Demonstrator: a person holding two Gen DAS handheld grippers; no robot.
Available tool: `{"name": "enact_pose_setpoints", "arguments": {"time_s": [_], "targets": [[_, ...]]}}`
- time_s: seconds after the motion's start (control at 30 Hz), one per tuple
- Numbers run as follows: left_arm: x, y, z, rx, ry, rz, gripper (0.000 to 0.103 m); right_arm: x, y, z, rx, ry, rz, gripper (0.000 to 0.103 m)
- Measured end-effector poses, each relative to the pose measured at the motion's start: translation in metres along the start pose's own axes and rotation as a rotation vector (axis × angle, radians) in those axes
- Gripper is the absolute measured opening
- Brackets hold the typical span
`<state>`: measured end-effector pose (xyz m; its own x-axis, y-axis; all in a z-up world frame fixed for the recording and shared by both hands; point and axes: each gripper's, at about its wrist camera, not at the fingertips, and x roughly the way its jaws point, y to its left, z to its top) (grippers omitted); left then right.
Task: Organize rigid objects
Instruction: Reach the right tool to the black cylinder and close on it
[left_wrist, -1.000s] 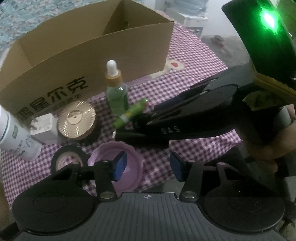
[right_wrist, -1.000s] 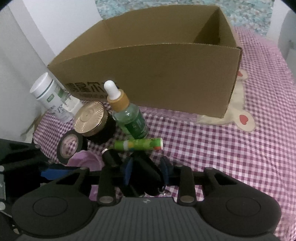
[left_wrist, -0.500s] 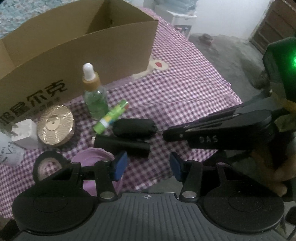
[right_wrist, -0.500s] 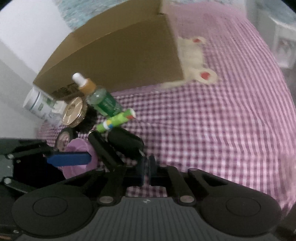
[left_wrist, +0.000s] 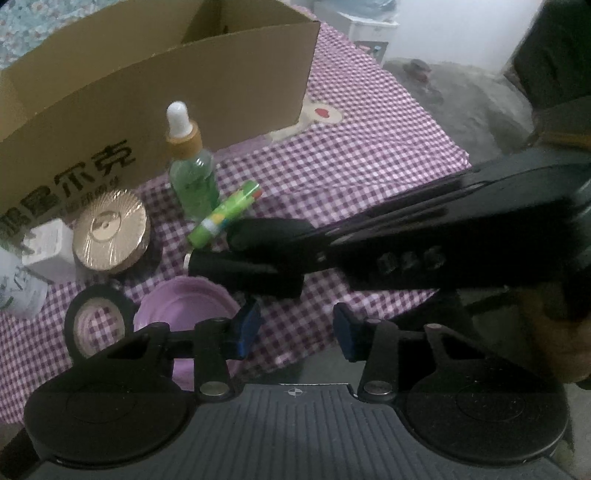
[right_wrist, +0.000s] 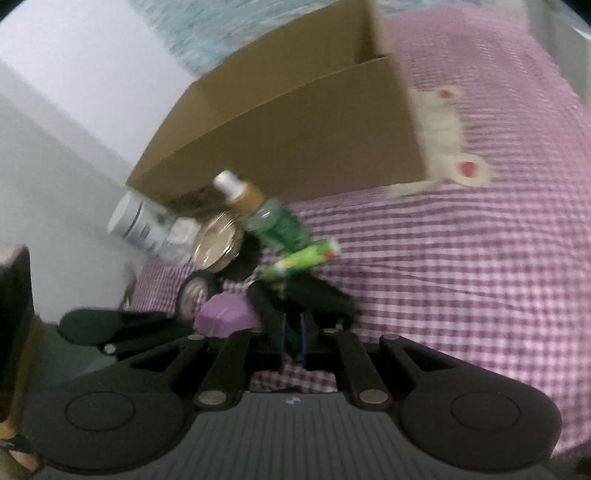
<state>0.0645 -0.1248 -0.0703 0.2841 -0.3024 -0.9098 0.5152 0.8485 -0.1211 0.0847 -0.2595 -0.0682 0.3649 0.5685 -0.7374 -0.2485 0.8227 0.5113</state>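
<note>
Checked purple-and-white tablecloth (left_wrist: 369, 155) covers the table; all items sit on it ahead of both pairs of jaws.

Open cardboard box (left_wrist: 177, 85), printed black characters on its near wall, stands farthest ahead of the left jaws, up and to the left. In the right wrist view the same box (right_wrist: 295, 125) lies ahead and above the jaws (frame blurred).

Purple round lid (left_wrist: 184, 314) lies just ahead-left of the left jaws, partly behind the left finger. Gold-topped round jar (left_wrist: 110, 230) sits farther ahead-left, beside a white charger plug (left_wrist: 48, 245) and a white bottle (left_wrist: 18, 291) at the left edge. Black tape roll (left_wrist: 98, 319) lies flat, just left of the lid.

Green dropper bottle (left_wrist: 192, 162), white bulb and tan collar, stands upright in front of the box wall. Green lip-balm tube (left_wrist: 225, 212) lies tilted just beside its base.

Two black objects: an oval case (left_wrist: 266, 236) and a black cylinder (left_wrist: 229, 267), touching, straight ahead of the left jaws.

Left gripper (left_wrist: 295, 328): jaws spread, nothing between the blue pads.

Right gripper (right_wrist: 291, 343): jaws nearly pressed together, pinching a dark thing that looks like the black case (right_wrist: 317, 299) (blur prevents certainty).
</note>
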Motion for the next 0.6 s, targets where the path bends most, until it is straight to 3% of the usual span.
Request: {"name": "enact_pose_setpoints", "arguments": {"time_s": [0.1, 0.27, 0.43, 0.6], "targets": [[-0.003, 0.001, -0.003, -0.002, 0.004, -0.003, 0.043, 0.009, 0.012, 0.001, -0.064, 0.033, -0.020, 0.009], [-0.006, -0.001, -0.005, 0.002, 0.005, -0.004, 0.042, 0.022, 0.018, 0.002, -0.126, 0.088, -0.034, 0.026], [-0.008, 0.001, -0.007, -0.010, 0.009, -0.013, 0.043, 0.033, 0.026, 0.003, -0.182, 0.115, -0.043, 0.028], [-0.008, 0.000, -0.005, -0.012, 0.013, -0.014, 0.044, 0.031, 0.016, 0.004, -0.108, 0.128, -0.027, 0.024]]}}
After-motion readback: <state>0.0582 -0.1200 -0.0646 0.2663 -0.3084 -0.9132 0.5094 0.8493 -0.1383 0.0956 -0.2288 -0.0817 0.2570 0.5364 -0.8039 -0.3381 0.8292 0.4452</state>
